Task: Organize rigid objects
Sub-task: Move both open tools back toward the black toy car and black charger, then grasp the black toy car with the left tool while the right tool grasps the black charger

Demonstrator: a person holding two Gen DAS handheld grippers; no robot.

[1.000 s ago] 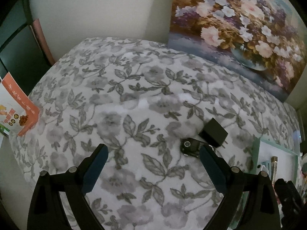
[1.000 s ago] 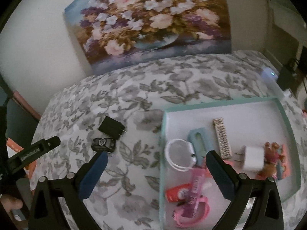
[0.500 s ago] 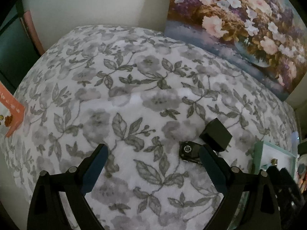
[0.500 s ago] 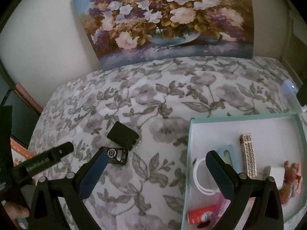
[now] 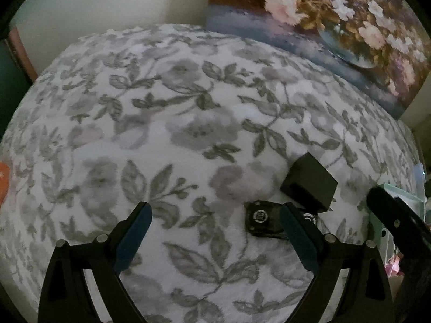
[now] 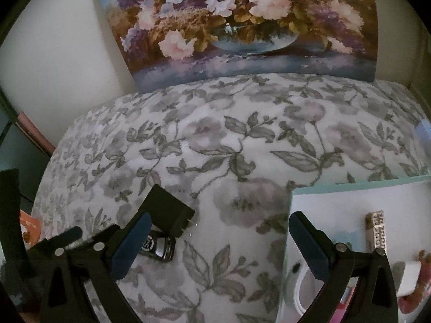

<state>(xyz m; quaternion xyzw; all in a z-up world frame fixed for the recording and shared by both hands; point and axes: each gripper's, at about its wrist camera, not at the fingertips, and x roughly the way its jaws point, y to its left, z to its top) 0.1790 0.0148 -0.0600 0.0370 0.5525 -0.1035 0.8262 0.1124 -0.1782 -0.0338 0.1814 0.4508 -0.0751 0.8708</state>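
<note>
Both grippers moved closer to black charger (image 5: pixel 309 185) and car key (image 5: pixel 265 219) since earlier frame. Left gripper (image 5: pixel 215 227) fingers spread, empty; right gripper (image 6: pixel 219 235) likewise. Charger touching key, mid-bedspread (image 5: pixel 188 123), left of tray (image 6: pixel 350 196).

1. A floral cloth (image 5: pixel 188 123), white with grey flowers and leaves, covers the whole flat surface in both views; whether a table or a bed lies beneath cannot be told.
2. A painting (image 6: pixel 242 24) of pink, white and purple flowers in a blue-grey bowl stands at the far edge of the cloth, against a pale wall (image 6: pixel 62 51).
3. An orange printed paper (image 6: pixel 31 227) shows at the left edge of the cloth, partly hidden.
4. A reddish-brown strip (image 5: pixel 20 52) runs along the far left, beside a dark green panel (image 5: pixel 9 86).
5. A small pale device (image 6: pixel 423 132) with a lit dot sits at the right rim, blurred.
</note>
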